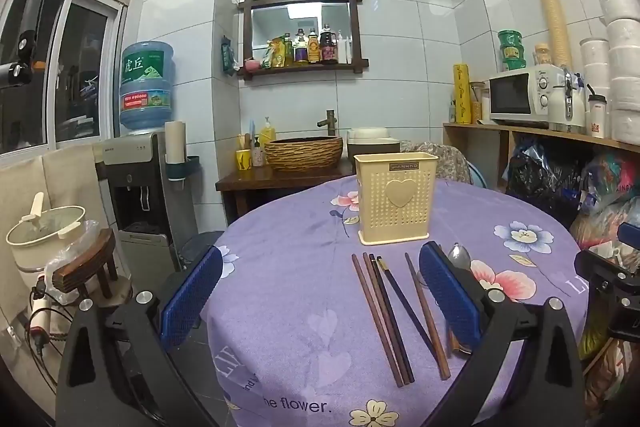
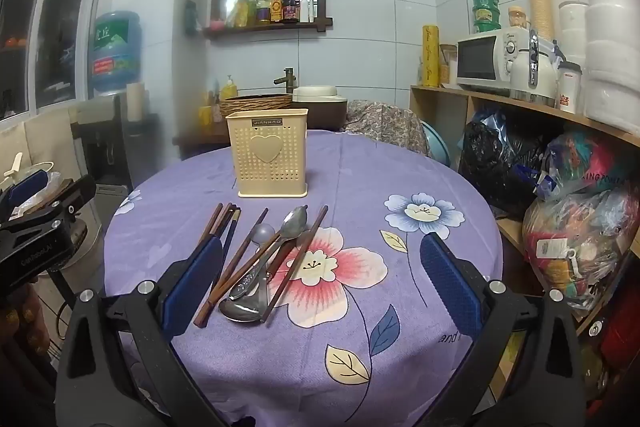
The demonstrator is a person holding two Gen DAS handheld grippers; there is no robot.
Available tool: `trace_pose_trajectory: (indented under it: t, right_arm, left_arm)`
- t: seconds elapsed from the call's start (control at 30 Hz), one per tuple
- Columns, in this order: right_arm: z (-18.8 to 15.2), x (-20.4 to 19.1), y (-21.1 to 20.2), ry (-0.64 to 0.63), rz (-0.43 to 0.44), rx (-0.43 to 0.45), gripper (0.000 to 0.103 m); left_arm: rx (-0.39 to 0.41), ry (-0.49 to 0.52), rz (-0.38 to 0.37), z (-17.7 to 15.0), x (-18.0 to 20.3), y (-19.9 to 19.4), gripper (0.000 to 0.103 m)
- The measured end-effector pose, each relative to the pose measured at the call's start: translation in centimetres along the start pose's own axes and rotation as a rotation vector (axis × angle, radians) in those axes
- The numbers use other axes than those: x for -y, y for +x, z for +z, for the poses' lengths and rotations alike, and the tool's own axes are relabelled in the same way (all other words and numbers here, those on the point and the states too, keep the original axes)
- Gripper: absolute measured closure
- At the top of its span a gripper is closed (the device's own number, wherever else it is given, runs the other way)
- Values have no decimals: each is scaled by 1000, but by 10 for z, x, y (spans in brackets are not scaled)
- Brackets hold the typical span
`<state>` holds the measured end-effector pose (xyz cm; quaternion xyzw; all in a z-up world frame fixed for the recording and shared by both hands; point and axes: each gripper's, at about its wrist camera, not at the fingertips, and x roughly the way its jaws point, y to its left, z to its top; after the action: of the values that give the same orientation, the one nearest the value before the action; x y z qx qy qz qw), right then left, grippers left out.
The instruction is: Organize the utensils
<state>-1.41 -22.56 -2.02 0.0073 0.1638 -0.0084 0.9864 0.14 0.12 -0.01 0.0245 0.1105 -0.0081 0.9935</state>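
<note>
A cream perforated utensil holder (image 1: 394, 197) (image 2: 269, 152) with a heart on its front stands upright on the purple flowered tablecloth (image 1: 304, 291) (image 2: 400, 163). In front of it lie several brown chopsticks (image 1: 384, 319) (image 2: 244, 251), and metal spoons (image 2: 294, 221) are mixed with them; one spoon bowl (image 1: 459, 256) peeks out behind my left gripper's right pad. My left gripper (image 1: 320, 291) hangs open above the chopsticks, holding nothing. My right gripper (image 2: 322, 283) is open too, above the spoons and the pink flower. Each gripper shows at the edge of the other's view.
Behind the table stand a woven basin (image 1: 304, 153) with a tap, a water dispenser (image 1: 140, 163) on the left, and a shelf with a microwave (image 1: 520, 97) and stuffed bags (image 2: 576, 227) on the right. A small wooden stool (image 1: 86, 271) sits at lower left.
</note>
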Motion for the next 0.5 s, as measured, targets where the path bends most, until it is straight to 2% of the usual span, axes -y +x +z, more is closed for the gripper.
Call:
trace_pose_trajectory:
  t: [0.17, 0.5]
  right_arm:
    - [0, 1, -1, 3, 5, 2, 5]
    - [0, -3, 1, 0, 1, -6, 5]
  left_arm:
    - [22, 13, 3, 1, 0, -3, 5]
    - [11, 10, 6, 3, 2, -2, 5]
